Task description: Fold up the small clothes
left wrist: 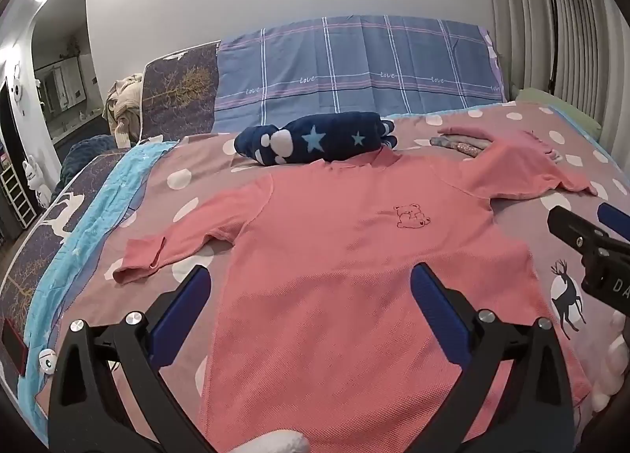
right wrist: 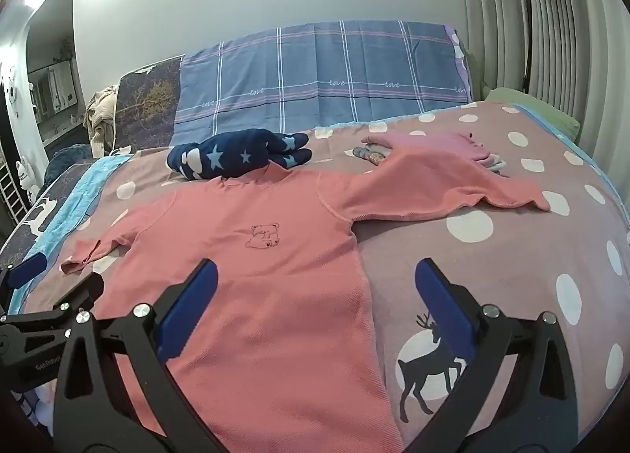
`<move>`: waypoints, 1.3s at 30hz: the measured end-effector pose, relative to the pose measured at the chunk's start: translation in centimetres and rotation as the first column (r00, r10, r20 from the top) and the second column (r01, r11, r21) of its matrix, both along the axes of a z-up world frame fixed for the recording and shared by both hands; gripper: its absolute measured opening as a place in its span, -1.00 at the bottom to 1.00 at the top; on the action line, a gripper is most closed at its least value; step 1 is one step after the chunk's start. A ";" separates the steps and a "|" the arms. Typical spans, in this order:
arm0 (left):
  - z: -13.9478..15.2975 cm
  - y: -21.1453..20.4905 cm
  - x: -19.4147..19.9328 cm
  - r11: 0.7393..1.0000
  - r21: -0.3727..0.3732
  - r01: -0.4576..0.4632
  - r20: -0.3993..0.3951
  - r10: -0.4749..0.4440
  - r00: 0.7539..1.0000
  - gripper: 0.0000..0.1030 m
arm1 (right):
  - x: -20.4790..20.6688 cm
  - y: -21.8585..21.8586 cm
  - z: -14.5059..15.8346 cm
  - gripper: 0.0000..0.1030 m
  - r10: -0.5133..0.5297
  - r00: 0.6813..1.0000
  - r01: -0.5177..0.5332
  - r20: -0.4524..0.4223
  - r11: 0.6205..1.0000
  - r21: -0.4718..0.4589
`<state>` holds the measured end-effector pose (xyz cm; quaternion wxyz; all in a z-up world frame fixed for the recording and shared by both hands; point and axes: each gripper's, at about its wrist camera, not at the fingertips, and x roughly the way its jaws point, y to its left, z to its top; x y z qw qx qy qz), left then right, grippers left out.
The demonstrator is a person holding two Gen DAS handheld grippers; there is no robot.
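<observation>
You hold the left gripper [left wrist: 311,287] and right gripper [right wrist: 315,283] with fingers spread wide and empty above the pink shirt [left wrist: 354,256] lying flat mid-bed [right wrist: 512,256].

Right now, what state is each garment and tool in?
Pink long-sleeved knit shirt: spread flat, unfolded, sleeves out.
Navy star-print fleece garment: rolled in a bundle behind the collar.
Folded pink clothes pile: stacked, under the shirt's sleeve.
Left tool: open, empty.
Right tool: open, empty.
</observation>
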<state>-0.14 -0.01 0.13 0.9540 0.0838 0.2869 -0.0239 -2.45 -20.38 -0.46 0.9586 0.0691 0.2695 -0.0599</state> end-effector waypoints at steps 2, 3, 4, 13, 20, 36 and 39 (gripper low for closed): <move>0.1 0.0 -0.2 1.000 0.002 -0.002 0.016 0.002 1.000 0.97 | -0.1 0.3 0.0 0.96 -0.005 1.000 0.005 -0.001 1.000 -0.007; -0.4 0.0 -0.1 1.000 0.008 0.001 0.007 -0.001 1.000 0.97 | -0.1 0.5 0.0 0.96 -0.006 1.000 0.006 -0.001 1.000 -0.009; -0.3 -0.4 -0.5 1.000 0.020 0.004 0.010 -0.004 1.000 0.97 | -0.2 0.8 -0.1 0.96 -0.005 1.000 0.005 -0.003 1.000 -0.010; -1.4 1.2 1.1 1.000 -0.013 0.004 -0.044 -0.005 0.999 0.97 | 1.0 -0.3 0.1 0.96 0.010 1.000 -0.010 -0.029 1.000 0.008; -2.3 2.0 1.3 1.000 -0.015 -0.009 -0.051 0.008 0.999 0.97 | 0.5 1.3 -0.1 0.96 0.020 0.999 -0.021 -0.026 0.999 -0.029; -3.0 1.9 1.4 0.998 -0.042 0.042 -0.078 -0.045 0.996 0.97 | 0.7 1.3 -0.7 0.96 0.016 0.999 -0.017 -0.044 0.999 -0.032; -3.1 1.9 1.5 0.998 -0.037 0.040 -0.086 -0.043 0.995 0.97 | 0.9 1.6 -1.1 0.96 0.025 0.997 -0.027 -0.068 0.999 -0.025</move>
